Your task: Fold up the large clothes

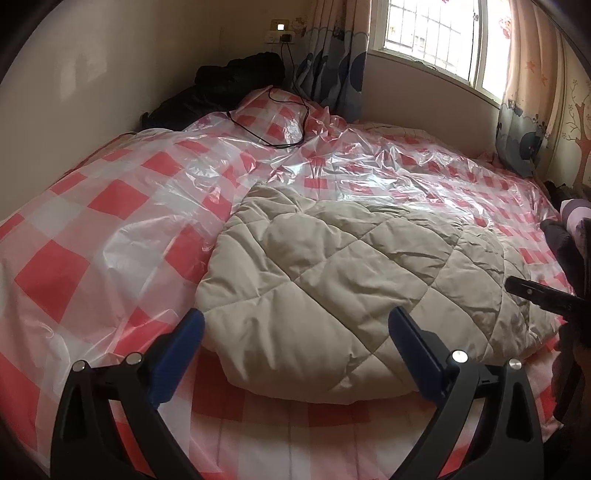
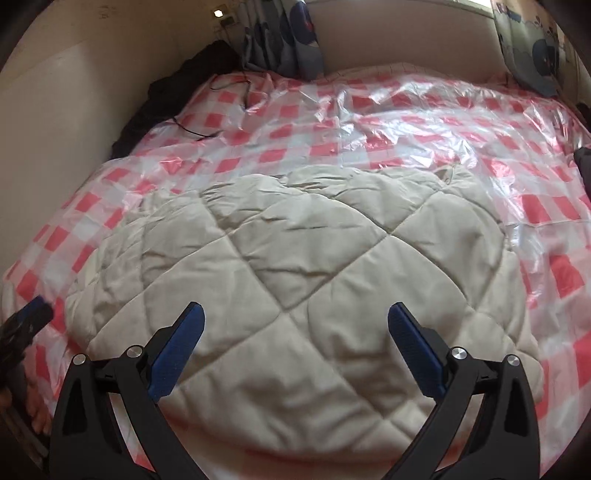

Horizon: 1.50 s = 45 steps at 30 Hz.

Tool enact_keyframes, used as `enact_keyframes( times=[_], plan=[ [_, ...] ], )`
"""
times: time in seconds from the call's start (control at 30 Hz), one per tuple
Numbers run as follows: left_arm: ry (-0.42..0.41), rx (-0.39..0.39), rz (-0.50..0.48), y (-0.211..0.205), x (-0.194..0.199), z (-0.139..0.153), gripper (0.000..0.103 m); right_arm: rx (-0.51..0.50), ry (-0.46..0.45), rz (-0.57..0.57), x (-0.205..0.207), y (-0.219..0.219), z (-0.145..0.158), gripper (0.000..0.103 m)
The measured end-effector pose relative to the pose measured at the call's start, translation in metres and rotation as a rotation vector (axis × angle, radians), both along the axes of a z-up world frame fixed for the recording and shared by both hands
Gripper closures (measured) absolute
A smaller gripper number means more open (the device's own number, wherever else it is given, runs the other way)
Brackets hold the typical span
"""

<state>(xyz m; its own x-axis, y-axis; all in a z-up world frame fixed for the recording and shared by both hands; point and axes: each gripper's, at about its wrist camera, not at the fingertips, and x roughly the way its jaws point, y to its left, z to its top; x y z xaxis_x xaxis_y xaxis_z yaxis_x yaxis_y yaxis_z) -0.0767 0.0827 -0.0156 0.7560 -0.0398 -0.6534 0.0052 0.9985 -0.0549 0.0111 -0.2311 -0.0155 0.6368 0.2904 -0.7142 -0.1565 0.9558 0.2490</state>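
A beige quilted garment [image 1: 351,273] lies folded in a rounded bundle on the bed; it fills the middle of the right wrist view [image 2: 295,266]. My left gripper [image 1: 295,321] is open and empty, hovering just above the bundle's near left edge. My right gripper [image 2: 295,317] is open and empty, above the bundle's near middle. The right gripper's black tip shows at the right edge of the left wrist view [image 1: 535,293]. The left gripper's blue-padded tip shows at the left edge of the right wrist view [image 2: 33,314].
The bed [image 1: 92,221] has a red and white checked cover under clear crinkled plastic [image 1: 369,166]. A black cable [image 1: 288,122] and dark clothes [image 1: 221,85] lie at the far left corner by the wall. Curtains [image 1: 332,62] and a window [image 1: 432,33] stand behind.
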Motion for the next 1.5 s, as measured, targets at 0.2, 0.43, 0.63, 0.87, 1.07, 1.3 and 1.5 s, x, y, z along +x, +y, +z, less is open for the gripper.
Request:
enact_keyframes(
  times=[0.2,0.43,0.63,0.87,1.07,1.3,1.5],
  plan=[
    [-0.001,0.038,0.020,-0.001,0.000,-0.004,0.008,-0.051,0.105,0.027,0.020,0.013,-0.022,0.006],
    [-0.016,0.081,0.041,-0.002,-0.002,-0.004,0.008,-0.047,0.132,0.098,-0.025,0.001,-0.018,0.006],
    [0.032,-0.042,-0.035,0.005,0.000,-0.009,0.007,0.172,0.149,0.118,-0.063,-0.031,-0.011,0.006],
    [0.195,-0.686,-0.085,0.061,0.011,-0.031,0.008,0.421,0.188,0.015,-0.086,-0.090,-0.022,0.006],
    [0.285,-0.815,-0.083,0.073,0.006,-0.046,0.008,0.774,0.248,-0.157,-0.085,-0.157,-0.054,0.006],
    [0.417,-0.872,-0.115,0.051,0.016,-0.069,0.008,0.901,0.246,-0.195,-0.067,-0.180,-0.069,0.006],
    [0.443,-0.873,-0.114,0.043,0.022,-0.070,0.007,0.778,0.278,-0.206,-0.051,-0.171,-0.070,0.006]
  ],
)
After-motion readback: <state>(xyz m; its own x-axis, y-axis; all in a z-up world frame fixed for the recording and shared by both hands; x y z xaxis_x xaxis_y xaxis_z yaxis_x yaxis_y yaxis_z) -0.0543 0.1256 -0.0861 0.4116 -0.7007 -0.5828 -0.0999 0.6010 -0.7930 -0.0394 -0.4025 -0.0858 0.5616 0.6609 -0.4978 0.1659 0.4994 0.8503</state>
